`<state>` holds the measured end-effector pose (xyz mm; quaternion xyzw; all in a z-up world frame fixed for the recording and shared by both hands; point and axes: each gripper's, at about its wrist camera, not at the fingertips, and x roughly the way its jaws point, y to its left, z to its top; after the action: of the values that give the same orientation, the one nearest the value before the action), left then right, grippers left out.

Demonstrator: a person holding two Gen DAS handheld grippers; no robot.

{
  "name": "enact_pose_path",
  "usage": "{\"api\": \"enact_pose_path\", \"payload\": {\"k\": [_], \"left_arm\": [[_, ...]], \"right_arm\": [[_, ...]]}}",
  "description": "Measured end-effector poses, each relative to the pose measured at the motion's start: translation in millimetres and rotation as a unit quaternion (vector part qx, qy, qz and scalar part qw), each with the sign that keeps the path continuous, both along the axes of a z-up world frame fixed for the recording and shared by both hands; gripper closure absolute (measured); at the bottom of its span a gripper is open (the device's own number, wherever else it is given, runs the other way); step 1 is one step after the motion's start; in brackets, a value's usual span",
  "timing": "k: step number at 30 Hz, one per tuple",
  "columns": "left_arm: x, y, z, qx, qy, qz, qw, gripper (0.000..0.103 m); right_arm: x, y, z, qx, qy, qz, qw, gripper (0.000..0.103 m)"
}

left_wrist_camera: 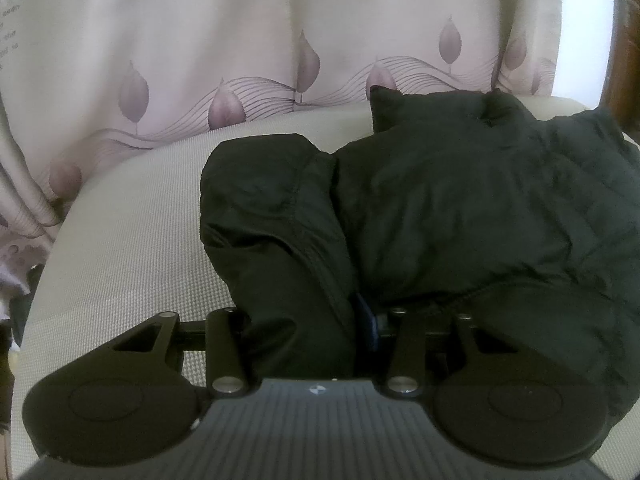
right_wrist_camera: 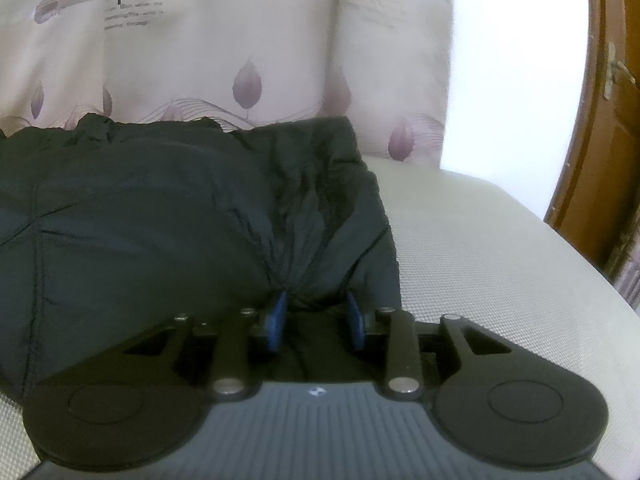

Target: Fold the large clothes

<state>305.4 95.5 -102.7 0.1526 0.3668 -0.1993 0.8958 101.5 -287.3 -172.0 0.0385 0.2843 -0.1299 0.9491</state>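
Note:
A dark green padded jacket (left_wrist_camera: 460, 200) lies bunched on the pale woven sofa seat (left_wrist_camera: 120, 248). Its sleeve (left_wrist_camera: 280, 232) runs toward me and fills the gap of my left gripper (left_wrist_camera: 304, 316). The left gripper is shut on this sleeve; only one blue pad (left_wrist_camera: 366, 318) shows, while cloth hides the other. In the right wrist view the jacket (right_wrist_camera: 160, 208) covers the left half of the picture. My right gripper (right_wrist_camera: 316, 312) sits at the jacket's near right corner. Its blue pads (right_wrist_camera: 277, 316) stand apart, with slack, puckered cloth between them.
A pinkish curtain with a leaf print (left_wrist_camera: 200, 60) hangs right behind the seat. Bare seat (right_wrist_camera: 480, 260) shows to the right of the jacket. A brown wooden door (right_wrist_camera: 600, 140) stands at the far right beside a bright window.

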Motion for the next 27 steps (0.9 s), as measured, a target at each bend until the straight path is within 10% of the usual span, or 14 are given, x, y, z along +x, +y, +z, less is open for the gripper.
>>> {"api": "enact_pose_path", "payload": {"k": [4,9,17,22,27], "left_arm": [[2.4,2.5,-0.7,-0.006,0.005,0.003,1.0000,0.054],[5.7,9.1,-2.6,-0.021,0.011,0.006,0.9997,0.052],[6.3,8.5,-2.9,-0.021,0.012,0.009,0.9997,0.051],[6.6,8.6,-3.4,-0.025,0.013,0.012,0.9995,0.050],[7.2,10.0,-3.4,-0.027,0.014,0.012,0.9995,0.049]], "right_arm": [[2.5,-7.1,0.5,-0.001,0.019,-0.076,0.997,0.000],[3.5,-47.2,-2.1,0.113,0.032,-0.082,0.990,0.001],[-19.9,-24.1,60.7,0.044,-0.083,-0.057,0.994,0.019],[-19.3,15.6,103.2,0.102,-0.136,0.072,0.983,0.053],[-6.0,85.5,127.5,0.051,-0.110,0.198,0.973,0.087]]}}
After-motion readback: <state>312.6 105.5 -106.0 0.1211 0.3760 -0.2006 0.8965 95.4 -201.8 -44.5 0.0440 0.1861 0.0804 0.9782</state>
